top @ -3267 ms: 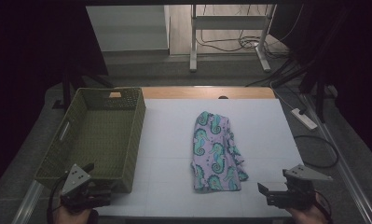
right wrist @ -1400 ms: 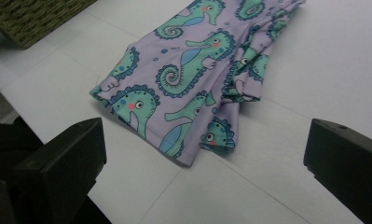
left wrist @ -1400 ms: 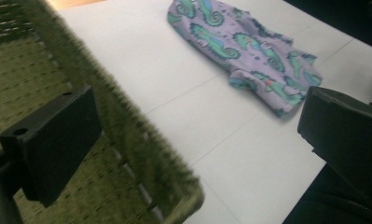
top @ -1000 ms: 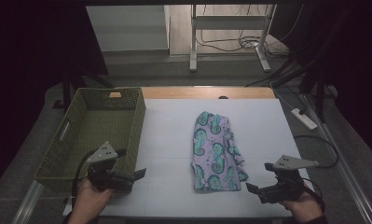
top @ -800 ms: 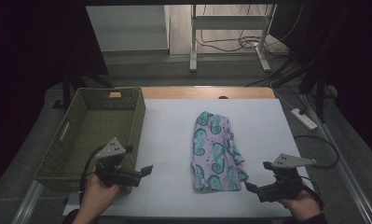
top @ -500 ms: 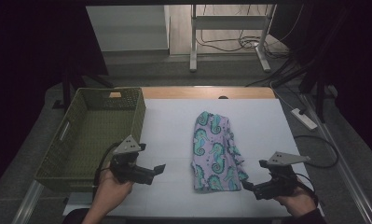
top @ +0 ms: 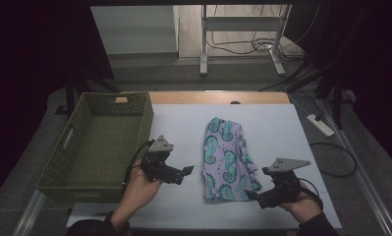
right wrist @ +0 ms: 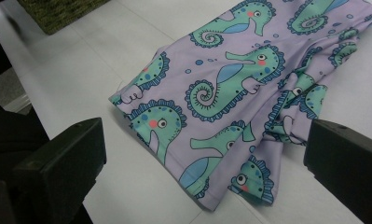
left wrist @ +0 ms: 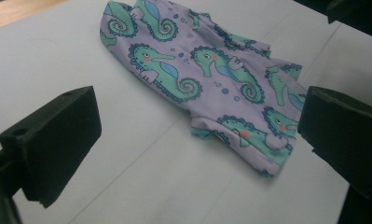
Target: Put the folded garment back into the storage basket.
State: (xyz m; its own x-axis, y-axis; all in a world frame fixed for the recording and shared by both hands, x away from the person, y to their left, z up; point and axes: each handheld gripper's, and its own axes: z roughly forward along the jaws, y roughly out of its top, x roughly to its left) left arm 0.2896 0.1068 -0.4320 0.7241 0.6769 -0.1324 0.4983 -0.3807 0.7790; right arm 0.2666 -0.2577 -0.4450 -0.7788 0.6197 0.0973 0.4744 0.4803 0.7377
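Observation:
A lilac cloth with green seahorse prints (top: 227, 160) lies folded on the white table (top: 272, 123), its near hem toward the person. My left gripper (top: 187, 170) hovers just left of the cloth, pointing at it, jaws open and empty; in the left gripper view the cloth (left wrist: 207, 74) lies ahead between the jaws. My right gripper (top: 250, 194) sits at the cloth's near right corner, open and empty, with the cloth (right wrist: 239, 93) close in front of its jaws.
A green woven basket (top: 98, 140) stands at the table's left side, right beside the left hand. A white power strip (top: 321, 125) lies on the floor past the table's right edge. A desk frame and cables stand beyond the far edge.
The left gripper has travelled right from the basket's near corner toward the cloth. The right gripper has crept left and forward to the cloth's near right corner.

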